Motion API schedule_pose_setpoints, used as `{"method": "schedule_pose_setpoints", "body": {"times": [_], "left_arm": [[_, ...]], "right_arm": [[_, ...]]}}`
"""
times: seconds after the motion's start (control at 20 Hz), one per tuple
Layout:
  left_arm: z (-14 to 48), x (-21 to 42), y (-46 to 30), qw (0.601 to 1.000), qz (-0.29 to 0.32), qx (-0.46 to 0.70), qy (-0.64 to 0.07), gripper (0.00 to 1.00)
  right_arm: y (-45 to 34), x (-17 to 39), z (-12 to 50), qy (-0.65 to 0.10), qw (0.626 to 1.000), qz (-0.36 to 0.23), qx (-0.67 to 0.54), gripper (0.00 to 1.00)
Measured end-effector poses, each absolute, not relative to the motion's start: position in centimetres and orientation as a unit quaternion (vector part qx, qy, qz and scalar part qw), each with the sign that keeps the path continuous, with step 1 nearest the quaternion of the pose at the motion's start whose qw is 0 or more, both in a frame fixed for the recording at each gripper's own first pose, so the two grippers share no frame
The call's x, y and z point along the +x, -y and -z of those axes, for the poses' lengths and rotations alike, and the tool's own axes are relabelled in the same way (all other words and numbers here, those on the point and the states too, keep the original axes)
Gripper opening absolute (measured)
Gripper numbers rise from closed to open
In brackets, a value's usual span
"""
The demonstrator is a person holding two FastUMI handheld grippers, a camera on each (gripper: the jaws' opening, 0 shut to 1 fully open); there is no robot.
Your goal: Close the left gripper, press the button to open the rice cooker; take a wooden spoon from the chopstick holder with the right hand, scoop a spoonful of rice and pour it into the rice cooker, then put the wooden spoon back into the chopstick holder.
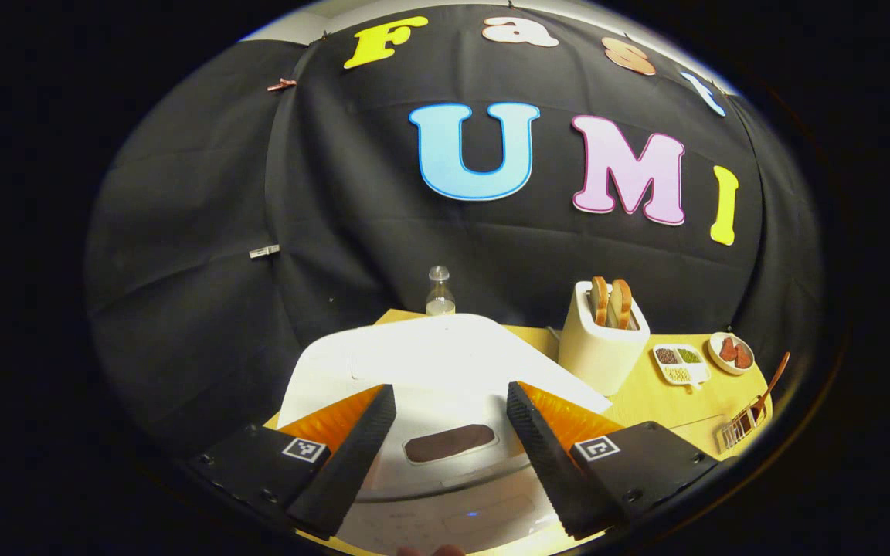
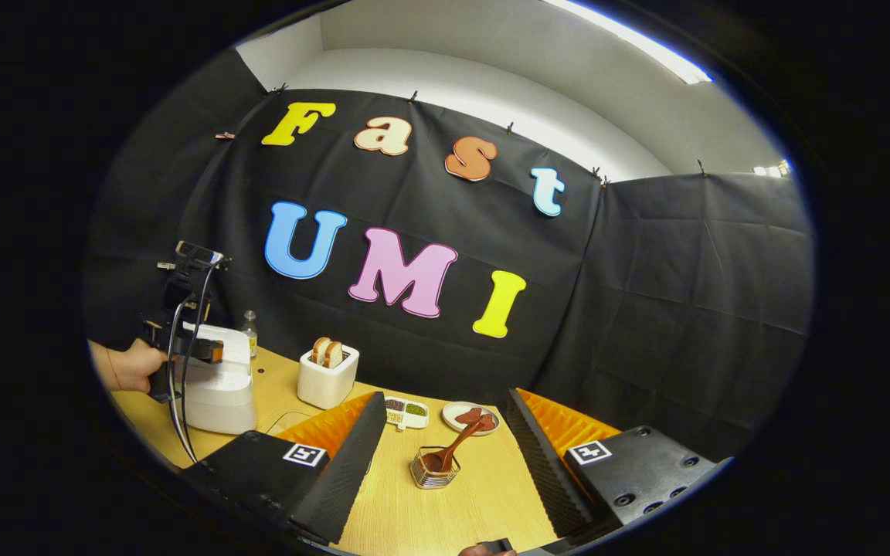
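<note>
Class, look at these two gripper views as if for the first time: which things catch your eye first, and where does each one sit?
The white rice cooker, lid down, sits closest in the left gripper view, the open left gripper poised over its dark button. Behind it to the right stands a white toaster holding bread. In the right gripper view, a wooden spoon leans in the wire chopstick holder between the open right gripper's fingers.

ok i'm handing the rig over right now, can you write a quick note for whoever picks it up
Left gripper: open, hovering over the rice cooker, button between its fingers but untouched.
Right gripper: open and empty, aimed at the chopstick holder.
Wooden spoon sits in the holder. Divided dish with what look like grains stands behind it, beside the toaster.
Done: nothing; lid looks closed.
Left: close left gripper, press button, take spoon, scoop rice, pour into cooker, return spoon.
</note>
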State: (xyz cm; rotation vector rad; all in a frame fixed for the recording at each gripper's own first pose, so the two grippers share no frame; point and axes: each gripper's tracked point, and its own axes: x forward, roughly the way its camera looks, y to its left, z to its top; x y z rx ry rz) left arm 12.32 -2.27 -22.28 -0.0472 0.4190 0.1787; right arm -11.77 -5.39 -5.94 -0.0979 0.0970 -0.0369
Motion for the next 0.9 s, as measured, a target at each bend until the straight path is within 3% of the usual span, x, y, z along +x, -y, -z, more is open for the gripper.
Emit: {"method": "schedule_pose_setpoints", "body": {"times": [0.6, 0.9], "left_arm": [[24.0, 11.4, 3.0, 0.977, -0.103, -0.010, -0.188, 1.00], [24.5, 11.5, 2.9, 0.973, -0.093, -0.010, -0.211, 1.00]], "right_arm": [[4.1, -10.8, 6.9, -0.059, 0.997, 0.009, -0.046, 0.98], [4.6, -10.4, 7.0, -0.061, 0.997, 0.017, -0.033, 0.98]]}}
